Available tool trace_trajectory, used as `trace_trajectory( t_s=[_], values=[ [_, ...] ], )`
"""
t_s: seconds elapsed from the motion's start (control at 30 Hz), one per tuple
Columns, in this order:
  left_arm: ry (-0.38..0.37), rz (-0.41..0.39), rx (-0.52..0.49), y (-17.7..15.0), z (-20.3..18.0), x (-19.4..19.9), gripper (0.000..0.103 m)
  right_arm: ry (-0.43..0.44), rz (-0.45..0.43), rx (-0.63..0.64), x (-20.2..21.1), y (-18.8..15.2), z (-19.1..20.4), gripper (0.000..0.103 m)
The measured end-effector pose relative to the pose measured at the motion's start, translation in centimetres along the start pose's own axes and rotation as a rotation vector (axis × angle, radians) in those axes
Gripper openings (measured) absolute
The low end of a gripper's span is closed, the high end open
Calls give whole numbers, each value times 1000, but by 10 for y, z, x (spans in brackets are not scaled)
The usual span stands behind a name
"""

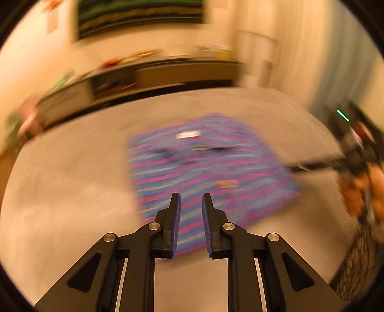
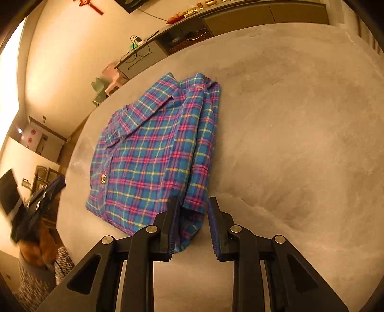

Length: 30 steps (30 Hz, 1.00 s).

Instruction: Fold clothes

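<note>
A grey marbled table (image 2: 300, 124) fills both views. Beyond its far edge a long low cabinet (image 2: 240, 16) stands against the cream wall, with snacks (image 2: 192, 11) and a white charger (image 2: 137, 42) on top. Pastel plastic stools (image 2: 109, 80) sit beside the cabinet's left end.

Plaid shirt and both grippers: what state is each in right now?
plaid shirt: folded into a compact rectangle, collar showing, lying flat on the table.
left gripper: jaws slightly apart, nothing between them, above the shirt; view motion-blurred.
right gripper: jaws apart, empty, at the shirt's near corner.
</note>
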<state>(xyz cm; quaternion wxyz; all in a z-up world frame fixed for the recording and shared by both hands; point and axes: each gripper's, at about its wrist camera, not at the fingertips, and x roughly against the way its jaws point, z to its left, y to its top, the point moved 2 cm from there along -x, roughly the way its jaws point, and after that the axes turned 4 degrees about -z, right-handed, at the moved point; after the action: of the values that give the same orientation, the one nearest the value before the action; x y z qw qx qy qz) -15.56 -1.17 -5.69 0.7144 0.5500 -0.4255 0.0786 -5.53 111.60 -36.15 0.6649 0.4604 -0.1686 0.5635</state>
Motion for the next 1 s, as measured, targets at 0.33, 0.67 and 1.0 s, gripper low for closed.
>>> trace_trajectory(
  t_s=[0.33,0.67,1.0],
  values=[
    [-204,11,-122,11,-124,-47,42,202,-36,-286,-73,7,-18,24],
    [-271,-21,94,-6,-75,-71,41,161,-10,-232,-152,18,40,5],
    [-538,-32,327,-19,-43,-86,41,272,76,-349,-196,16,61,3]
  ],
)
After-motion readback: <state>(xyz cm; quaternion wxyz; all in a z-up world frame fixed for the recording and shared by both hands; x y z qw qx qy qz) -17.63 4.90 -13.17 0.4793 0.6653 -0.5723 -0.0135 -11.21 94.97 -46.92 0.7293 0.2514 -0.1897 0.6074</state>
